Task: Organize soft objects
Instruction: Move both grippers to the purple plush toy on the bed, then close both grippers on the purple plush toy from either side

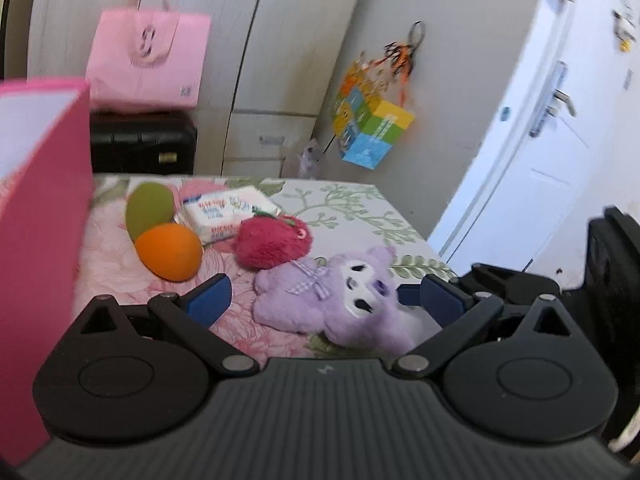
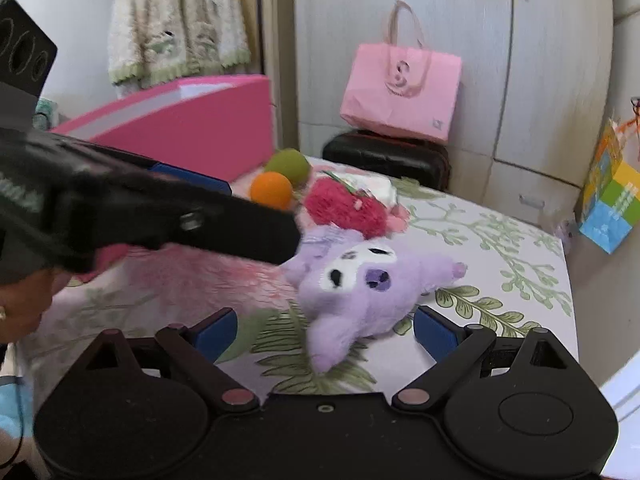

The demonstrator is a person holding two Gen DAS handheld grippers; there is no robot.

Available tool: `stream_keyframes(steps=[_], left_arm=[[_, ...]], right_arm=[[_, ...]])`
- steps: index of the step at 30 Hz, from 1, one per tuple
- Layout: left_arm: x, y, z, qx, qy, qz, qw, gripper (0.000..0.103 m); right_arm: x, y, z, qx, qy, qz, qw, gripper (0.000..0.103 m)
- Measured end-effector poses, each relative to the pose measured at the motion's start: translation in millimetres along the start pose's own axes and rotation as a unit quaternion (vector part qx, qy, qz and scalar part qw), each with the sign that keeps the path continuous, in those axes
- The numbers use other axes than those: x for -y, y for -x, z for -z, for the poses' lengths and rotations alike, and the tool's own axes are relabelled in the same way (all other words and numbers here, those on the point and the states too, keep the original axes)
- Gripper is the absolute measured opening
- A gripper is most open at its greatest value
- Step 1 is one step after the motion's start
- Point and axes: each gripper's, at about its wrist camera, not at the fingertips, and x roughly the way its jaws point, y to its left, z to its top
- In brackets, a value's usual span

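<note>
With both my left claw (image 1: 324, 300) and right claw (image 2: 326, 330) spread apart and empty around the purple plush (image 1: 340, 300) at mid-frame, I judge they could collide or tug it between them, missing the pink box (image 1: 40, 240).

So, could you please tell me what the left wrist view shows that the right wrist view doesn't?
Only the left wrist view shows the white door and the tissue pack's printed face. Only the right wrist view shows the hanging cream garment and the left gripper's body crossing the frame. Both share the purple plush, red plush strawberry, orange ball, green ball, pink box and pink bag.
</note>
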Motion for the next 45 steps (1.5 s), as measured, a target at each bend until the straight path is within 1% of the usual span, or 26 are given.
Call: stream_keyframes(steps=[2,4,6,9,11,12,13,14,15,17,21,27,32,38,45], left_arm=[[-6,-14,-1,-0.02,0.017,0.002,0.9996,0.097],[-9,-25,-1,-0.042,0.026,0.002,0.9988,0.09],[-11,-32,1,-0.046,0.034,0.004,0.9983,0.08],[-13,-36,3,-0.047,0.042,0.005,0.998,0.075],[-13,-34,3,-0.044,0.04,0.006,0.9982,0.072],[-14,-34,3,-0.044,0.039,0.008,0.9982,0.07],[-14,-35,2,-0.048,0.043,0.01,0.9979,0.069],[-16,-36,2,-0.053,0.049,0.013,0.9973,0.069],[-17,-37,1,-0.054,0.053,0.013,0.997,0.069],[-17,-37,1,-0.053,0.053,0.013,0.9971,0.069],[-9,-33,5,-0.045,0.034,0.01,0.9983,0.067],[5,-22,12,-0.04,0.01,0.003,0.9991,0.067],[8,-9,19,-0.044,0.015,0.005,0.9989,0.067],[17,14,29,-0.047,0.015,0.001,0.9988,0.069],[28,43,40,-0.046,0.008,-0.002,0.9989,0.07]], right_arm=[[5,-8,-2,-0.007,-0.012,0.006,1.0,0.097],[11,-13,-3,-0.012,-0.029,0.006,0.999,0.097],[13,-15,-3,-0.009,-0.041,0.004,0.999,0.097],[13,-15,-2,-0.004,-0.044,0.006,0.999,0.096],[13,-13,-1,0.001,-0.046,0.005,0.999,0.091],[11,-13,-1,0.004,-0.043,0.011,0.999,0.083],[9,-13,-1,0.006,-0.034,0.02,0.999,0.072],[5,-13,-1,0.007,-0.018,0.037,0.999,0.069],[2,-14,-1,0.009,-0.009,0.042,0.999,0.069],[2,-14,-1,0.011,-0.014,0.044,0.999,0.068],[1,-11,0,0.012,-0.013,0.047,0.999,0.065],[-1,-5,3,0.011,-0.033,0.048,0.998,0.063],[-5,5,9,0.008,-0.053,0.037,0.998,0.064],[-17,20,17,0.009,-0.054,0.021,0.998,0.064],[-36,40,21,0.01,-0.048,0.024,0.998,0.064]])
